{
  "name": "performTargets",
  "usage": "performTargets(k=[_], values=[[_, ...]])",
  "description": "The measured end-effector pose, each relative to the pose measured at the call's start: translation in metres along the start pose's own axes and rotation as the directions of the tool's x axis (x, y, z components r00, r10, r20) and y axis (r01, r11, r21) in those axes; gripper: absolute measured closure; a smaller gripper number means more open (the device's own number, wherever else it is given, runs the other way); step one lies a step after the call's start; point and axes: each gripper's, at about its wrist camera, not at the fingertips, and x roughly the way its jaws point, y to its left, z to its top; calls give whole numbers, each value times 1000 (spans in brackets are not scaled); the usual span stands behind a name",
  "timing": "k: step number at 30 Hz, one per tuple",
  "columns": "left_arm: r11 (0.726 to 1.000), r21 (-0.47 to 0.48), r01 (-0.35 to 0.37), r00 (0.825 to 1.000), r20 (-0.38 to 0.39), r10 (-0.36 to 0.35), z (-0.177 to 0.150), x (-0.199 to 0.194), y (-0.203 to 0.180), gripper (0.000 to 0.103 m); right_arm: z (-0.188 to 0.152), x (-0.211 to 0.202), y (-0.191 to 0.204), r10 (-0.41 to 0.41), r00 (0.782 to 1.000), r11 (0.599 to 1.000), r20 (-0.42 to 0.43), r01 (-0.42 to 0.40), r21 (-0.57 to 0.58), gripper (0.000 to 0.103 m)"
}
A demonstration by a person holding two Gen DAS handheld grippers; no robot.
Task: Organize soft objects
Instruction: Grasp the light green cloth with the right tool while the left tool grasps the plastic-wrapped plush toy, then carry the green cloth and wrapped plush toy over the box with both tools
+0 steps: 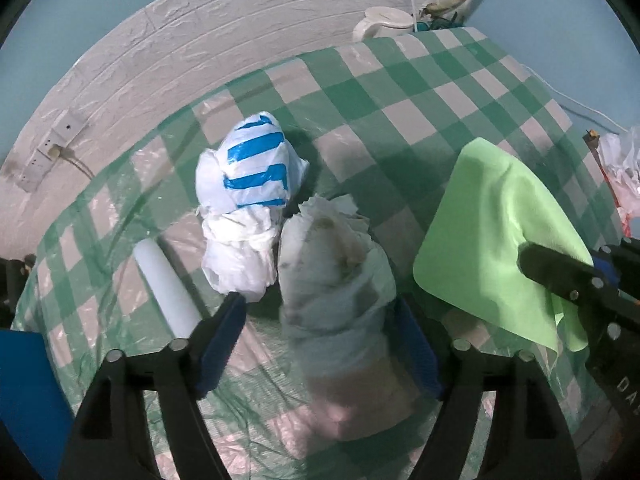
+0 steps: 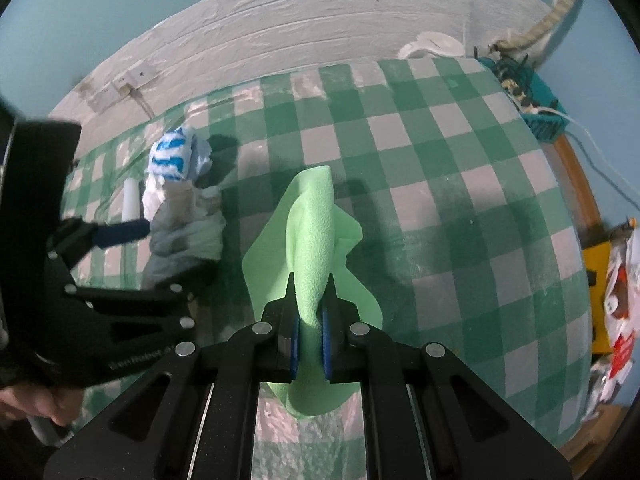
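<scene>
On the checked tabletop (image 1: 420, 92), two grippers worked among soft things.

In the left wrist view, the left gripper (image 1: 320, 320) stood wide open around a pale crumpled bundle (image 1: 336, 276), beside a blue-striped white bag (image 1: 248, 176) and a white roll (image 1: 168, 288) near the left edge. In the right wrist view, the right gripper (image 2: 310, 300) was clamped on a light green cloth (image 2: 314, 232), mid-tabletop.
</scene>
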Motion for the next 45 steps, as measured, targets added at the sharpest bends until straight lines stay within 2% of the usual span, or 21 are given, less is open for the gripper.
performTargets(k=[1, 7, 13, 23, 30, 36, 45], values=[[1000, 0, 8, 1000, 4, -8, -1, 1, 0, 52, 0, 0, 0, 1, 1000, 1000, 0, -1, 4, 96], [999, -15, 39, 999, 17, -39, -11, -3, 4, 60, -1, -2, 7, 0, 1000, 1000, 1, 0, -13, 96], [996, -45, 74, 997, 32, -73, -29, -26, 20, 61, 0, -16, 16, 15, 1000, 999, 16, -14, -43, 96], [995, -95, 13, 995, 97, -3, -67, -90, 66, 62, 7, -60, 39, 39, 997, 992, 61, -31, -121, 97], [990, -143, -14, 993, 117, 31, -91, -120, 96, 62, 11, -87, 63, 63, 995, 980, 76, -47, -195, 97], [981, -189, -49, 987, 138, 76, -116, -149, 119, 62, 13, -103, 94, 74, 994, 956, 76, -49, -288, 97], [960, -267, -83, 976, 175, 133, -152, -193, 155, 62, 15, -119, 130, 131, 989, 931, 69, -99, -352, 97]])
